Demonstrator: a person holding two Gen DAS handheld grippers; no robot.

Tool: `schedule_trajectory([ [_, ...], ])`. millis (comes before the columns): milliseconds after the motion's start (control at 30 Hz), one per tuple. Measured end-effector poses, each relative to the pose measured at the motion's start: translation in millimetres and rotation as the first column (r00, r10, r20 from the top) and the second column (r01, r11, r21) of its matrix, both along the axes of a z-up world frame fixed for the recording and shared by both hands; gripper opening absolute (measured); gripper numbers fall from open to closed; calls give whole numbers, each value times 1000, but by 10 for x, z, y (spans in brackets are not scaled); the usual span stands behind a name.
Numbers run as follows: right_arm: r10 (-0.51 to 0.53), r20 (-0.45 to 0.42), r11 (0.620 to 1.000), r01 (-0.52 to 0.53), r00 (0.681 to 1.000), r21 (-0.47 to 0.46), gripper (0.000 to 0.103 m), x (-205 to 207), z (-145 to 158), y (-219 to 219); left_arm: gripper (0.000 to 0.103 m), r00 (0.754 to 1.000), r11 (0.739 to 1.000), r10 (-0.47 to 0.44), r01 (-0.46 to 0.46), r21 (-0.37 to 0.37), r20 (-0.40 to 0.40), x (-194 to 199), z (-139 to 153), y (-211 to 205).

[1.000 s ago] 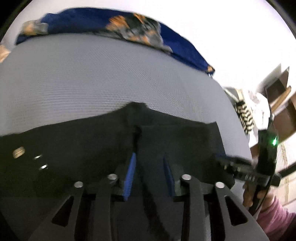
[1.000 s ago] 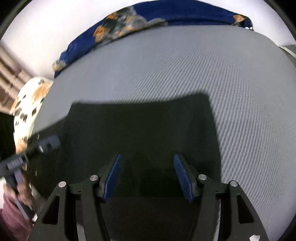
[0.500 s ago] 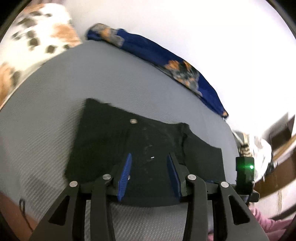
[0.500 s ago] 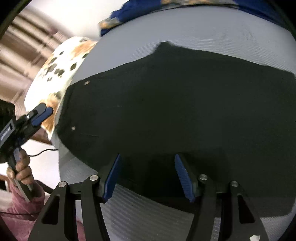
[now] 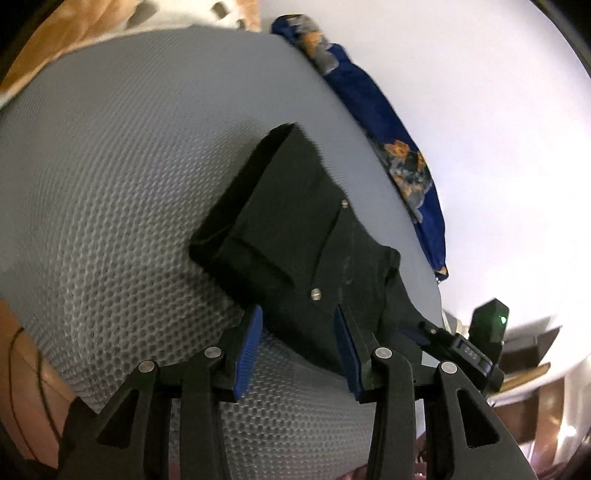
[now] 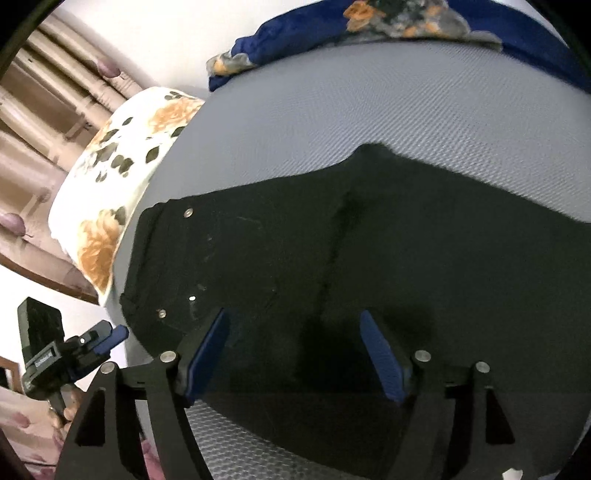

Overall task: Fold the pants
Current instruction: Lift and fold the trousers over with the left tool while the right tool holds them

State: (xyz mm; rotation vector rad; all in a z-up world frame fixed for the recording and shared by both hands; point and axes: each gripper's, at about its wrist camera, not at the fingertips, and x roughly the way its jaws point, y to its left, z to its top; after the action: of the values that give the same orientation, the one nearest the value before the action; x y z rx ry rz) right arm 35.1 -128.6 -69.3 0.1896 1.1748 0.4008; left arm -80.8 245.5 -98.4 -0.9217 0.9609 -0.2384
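Black pants [image 5: 295,229] lie flat on a grey mesh mattress [image 5: 110,184], with the waistband [image 5: 236,199] at the upper left and a metal button [image 5: 316,294] showing. My left gripper [image 5: 299,332] hovers open over their near edge, and no cloth is pinched between its blue pads. In the right wrist view the pants [image 6: 369,258] spread across the mattress [image 6: 369,92]. My right gripper [image 6: 295,332] hangs above them, its jaws opening and apart from the cloth. The left gripper [image 6: 110,334] shows beside the waistband end, and the right gripper [image 5: 443,338] shows at the far right.
A blue floral blanket [image 6: 369,22] lies bunched along the mattress's far edge by the white wall. A white and orange floral pillow [image 6: 122,177] sits past the waistband end, with brown curtains [image 6: 44,110] behind it. A hand [image 6: 62,410] grips the left tool.
The left gripper has pulled back from over the pants to their near edge and rolled. The right gripper has slid sideways over the pants, and its jaws stand wider.
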Motion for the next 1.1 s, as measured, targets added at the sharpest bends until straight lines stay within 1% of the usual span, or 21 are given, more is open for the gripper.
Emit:
schedule_trajectory([
  [100, -25, -5, 999, 25, 1000, -23, 74, -17, -13, -111, 46, 999, 998, 20, -22, -57, -31, 23, -159, 45],
  [200, -53, -29, 998, 52, 998, -37, 74, -22, -80, -192, 47, 998, 993, 44, -49, -107, -50, 41, -281, 93],
  [333, -70, -59, 996, 67, 996, -54, 74, -8, -187, -205, 52, 997, 991, 70, -75, -111, -40, 58, -328, 177],
  [433, -64, -63, 995, 59, 996, -74, 74, 4, -234, -153, 55, 996, 988, 88, -91, -122, -27, 111, -329, 237],
  [500, -50, -60, 995, 45, 997, -86, 80, 9, -242, -111, 56, 995, 988, 97, -96, -120, -3, 149, -305, 269],
  [567, -41, -60, 995, 35, 997, -97, 83, 16, -251, -74, 56, 996, 990, 91, -89, -108, 12, 184, -270, 291],
  [700, -47, -56, 995, 42, 997, -93, 86, 20, -266, -60, 56, 994, 987, 105, -101, -126, 30, 278, -228, 319],
  [767, -52, -55, 995, 48, 997, -88, 88, 22, -271, -62, 57, 994, 990, 98, -93, -109, 46, 321, -188, 309],
  [833, -63, -53, 995, 59, 997, -77, 88, 24, -270, -67, 62, 994, 991, 94, -88, -100, 61, 364, -154, 287],
  [1000, -76, -45, 995, 72, 996, -66, 91, 16, -270, -64, 62, 991, 994, 84, -76, -74, 100, 459, -145, 207],
  [1067, -75, -39, 995, 72, 996, -65, 91, 6, -267, -64, 60, 991, 995, 84, -78, -59, 105, 488, -134, 179],
  [1100, -74, -36, 995, 72, 997, -64, 91, 2, -268, -70, 50, 992, 996, 83, -80, -35, 98, 502, -123, 166],
])
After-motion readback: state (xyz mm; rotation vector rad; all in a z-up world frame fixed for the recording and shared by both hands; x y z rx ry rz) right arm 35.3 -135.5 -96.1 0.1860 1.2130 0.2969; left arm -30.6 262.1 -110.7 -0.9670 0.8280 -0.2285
